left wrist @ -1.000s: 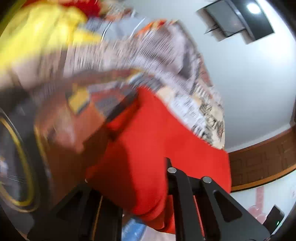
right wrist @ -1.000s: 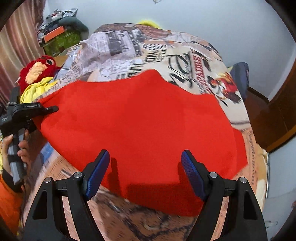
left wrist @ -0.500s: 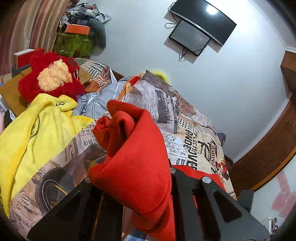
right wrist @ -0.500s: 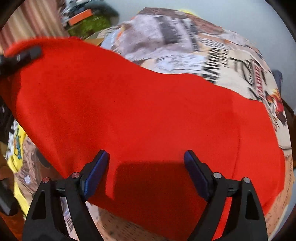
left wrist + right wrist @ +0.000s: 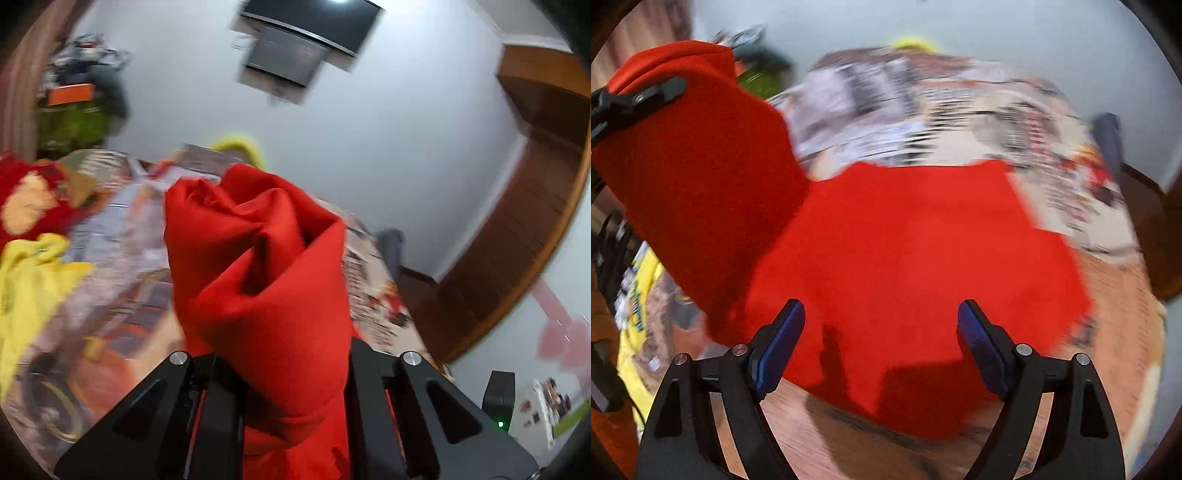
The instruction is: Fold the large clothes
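A large red garment (image 5: 923, 240) lies spread on the bed with the printed cover (image 5: 923, 110). My left gripper (image 5: 280, 369) is shut on a bunched corner of the red garment (image 5: 266, 266) and holds it lifted; it also shows in the right wrist view (image 5: 639, 99) at the upper left, with the raised flap (image 5: 694, 166) hanging from it. My right gripper (image 5: 881, 332) is open and empty, low over the near edge of the garment. Its blue pads (image 5: 779, 343) stand wide apart.
A yellow garment (image 5: 29, 277) and a red plush toy (image 5: 29, 199) lie on the left side of the bed. A television (image 5: 306, 33) hangs on the far wall. A wooden door (image 5: 517, 240) stands to the right. Clutter (image 5: 77, 110) is piled at the back left.
My left gripper has lifted the red corner higher and swung it to the right over the garment. My right gripper has stayed open and moved slightly back toward the near edge.
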{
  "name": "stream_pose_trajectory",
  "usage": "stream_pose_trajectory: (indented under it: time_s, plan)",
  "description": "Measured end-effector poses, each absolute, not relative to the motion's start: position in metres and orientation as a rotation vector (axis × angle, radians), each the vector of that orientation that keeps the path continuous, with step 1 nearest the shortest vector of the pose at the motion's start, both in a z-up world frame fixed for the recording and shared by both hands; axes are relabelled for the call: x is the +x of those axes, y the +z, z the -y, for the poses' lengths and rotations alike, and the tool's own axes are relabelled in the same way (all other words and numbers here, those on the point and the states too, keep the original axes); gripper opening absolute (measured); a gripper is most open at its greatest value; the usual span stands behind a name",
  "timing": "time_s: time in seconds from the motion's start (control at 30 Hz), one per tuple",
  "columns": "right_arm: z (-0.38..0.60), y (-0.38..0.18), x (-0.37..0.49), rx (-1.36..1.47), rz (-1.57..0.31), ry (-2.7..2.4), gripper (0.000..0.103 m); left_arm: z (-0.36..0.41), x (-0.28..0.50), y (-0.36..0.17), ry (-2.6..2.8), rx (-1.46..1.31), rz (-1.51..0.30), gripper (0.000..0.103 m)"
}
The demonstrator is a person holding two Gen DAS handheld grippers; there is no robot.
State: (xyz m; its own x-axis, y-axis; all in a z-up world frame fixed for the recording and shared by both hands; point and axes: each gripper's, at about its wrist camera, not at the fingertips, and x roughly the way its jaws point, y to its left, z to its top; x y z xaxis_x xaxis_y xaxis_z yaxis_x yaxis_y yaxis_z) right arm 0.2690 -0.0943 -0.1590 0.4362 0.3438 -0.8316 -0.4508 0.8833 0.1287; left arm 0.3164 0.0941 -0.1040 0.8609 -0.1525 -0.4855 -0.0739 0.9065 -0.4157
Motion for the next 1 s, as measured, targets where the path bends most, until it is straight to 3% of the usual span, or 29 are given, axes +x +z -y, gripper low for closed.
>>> stream_pose_trajectory:
  time_s: [0.13, 0.33, 0.53, 0.7, 0.87, 1.0]
  plan:
    - [0.153, -0.153, 0.272, -0.019, -0.999, 0.388, 0.083, -0.026, 0.341, -0.115, -0.155, -0.394, -0.627, 0.009]
    - [0.204, -0.161, 0.262, 0.009, -1.008, 0.297, 0.083, 0.060, 0.372, -0.194, -0.321, -0.331, -0.940, 0.009]
    - [0.231, -0.171, 0.249, 0.016, -1.047, 0.270, 0.083, 0.096, 0.355, -0.237, -0.390, -0.116, -1.089, 0.012]
    - [0.243, -0.162, 0.239, 0.033, -1.031, 0.261, 0.083, 0.084, 0.340, -0.214, -0.482, -0.142, -1.089, 0.051]
    - [0.245, -0.144, 0.233, 0.044, -0.985, 0.263, 0.083, 0.059, 0.322, -0.171, -0.521, -0.190, -1.021, 0.059]
    - [0.234, -0.126, 0.233, 0.054, -0.949, 0.289, 0.083, 0.023, 0.306, -0.149, -0.440, -0.128, -0.915, 0.072]
